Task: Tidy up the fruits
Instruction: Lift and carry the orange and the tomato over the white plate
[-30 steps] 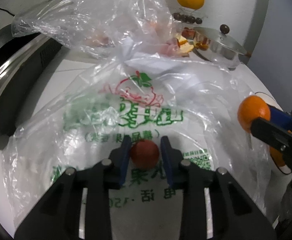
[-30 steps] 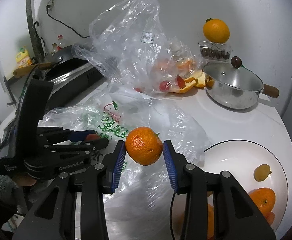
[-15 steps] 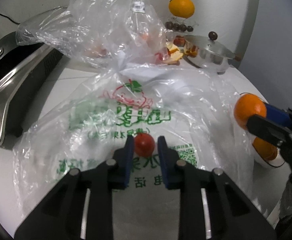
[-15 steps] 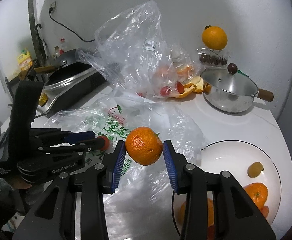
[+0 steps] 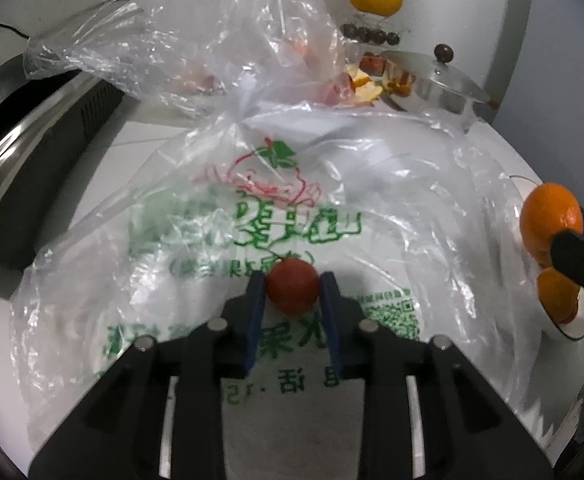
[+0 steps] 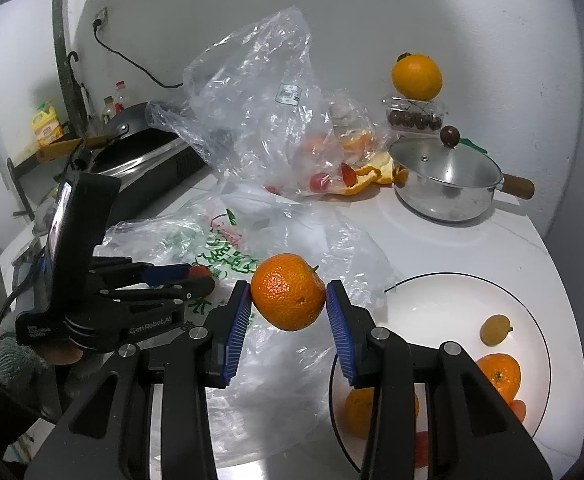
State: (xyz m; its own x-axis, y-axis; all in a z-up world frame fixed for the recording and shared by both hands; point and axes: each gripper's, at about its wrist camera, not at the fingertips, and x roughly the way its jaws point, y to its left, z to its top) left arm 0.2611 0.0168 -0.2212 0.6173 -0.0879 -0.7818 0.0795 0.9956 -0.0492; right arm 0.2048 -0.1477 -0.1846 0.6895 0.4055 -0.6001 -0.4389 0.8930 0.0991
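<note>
My left tongs (image 5: 292, 292) were closed on a small red tomato (image 5: 292, 286), pinched at the tips above the printed plastic bag (image 5: 252, 216). My right tongs (image 6: 288, 304) gripped a mandarin (image 6: 288, 291) between the blue pads, held in the air just left of the white plate (image 6: 451, 292), where other fruit lay.

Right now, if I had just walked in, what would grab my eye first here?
Probably the bright mandarin pinched in the right gripper, held above the crumpled printed plastic bag beside the white plate that already has fruit on it. Next, the small red tomato clamped in the left gripper over the same bag, and a big orange perched on a cherry box by the back wall.
</note>
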